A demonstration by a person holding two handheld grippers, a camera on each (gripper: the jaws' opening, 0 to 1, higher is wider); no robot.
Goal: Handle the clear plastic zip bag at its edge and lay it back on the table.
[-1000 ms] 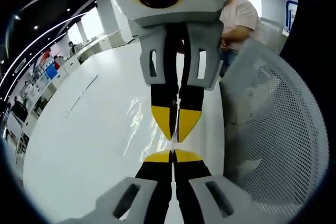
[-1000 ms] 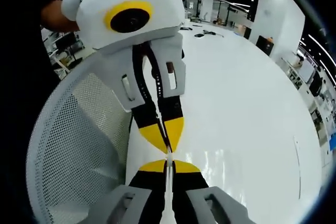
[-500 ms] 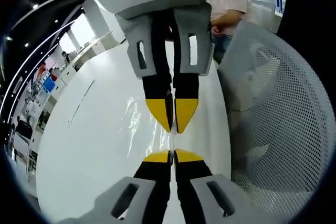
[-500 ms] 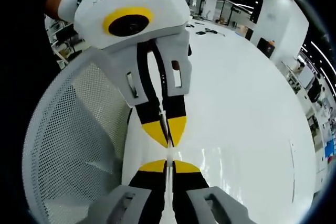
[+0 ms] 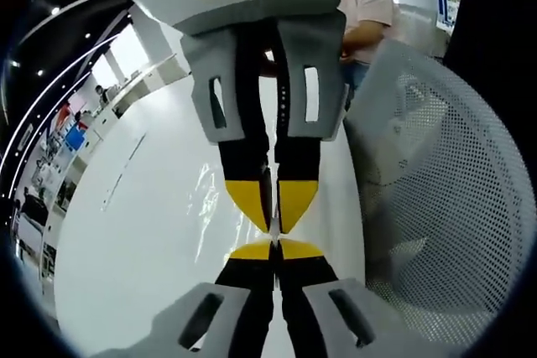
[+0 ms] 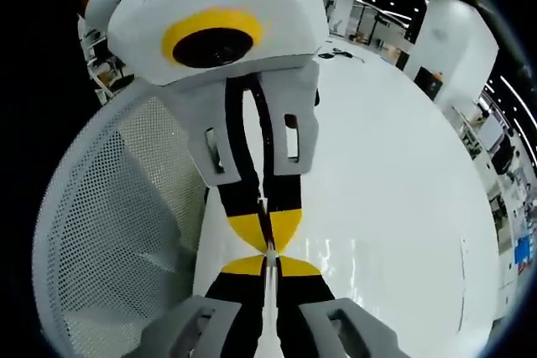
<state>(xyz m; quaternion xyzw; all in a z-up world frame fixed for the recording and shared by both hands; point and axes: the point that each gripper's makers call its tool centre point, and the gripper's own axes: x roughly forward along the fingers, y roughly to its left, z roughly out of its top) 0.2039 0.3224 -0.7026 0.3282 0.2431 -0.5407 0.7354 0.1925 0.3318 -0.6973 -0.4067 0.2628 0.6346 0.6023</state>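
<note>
- The white counter (image 5: 143, 232) lies under both of your grippers, and a white mesh chair back (image 5: 436, 207) stands just beside its edge. If you swing either hand toward that side as you lower, the loose film could catch on the mesh or slide off the edge instead of landing flat.
- The clear plastic zip bag (image 5: 220, 207) shows as a glossy, wrinkled sheet hanging between the 2 grippers over the counter. You hold it on edge, so it is nearly invisible in the right gripper view. It may fold under itself if you let go while it is upright.
- Your left gripper (image 5: 273, 245) has its jaws closed, with a thin strip of the bag's edge pinched between the yellow tips. The right gripper (image 6: 267, 255) looks the same, its jaws closed on that thin edge.
- The 2 sets of jaw tips meet almost nose to nose, so you grip the same short stretch. Pull your hands apart unevenly and the slick film could slip out of 1 pair, or the tips could knock together.
</note>
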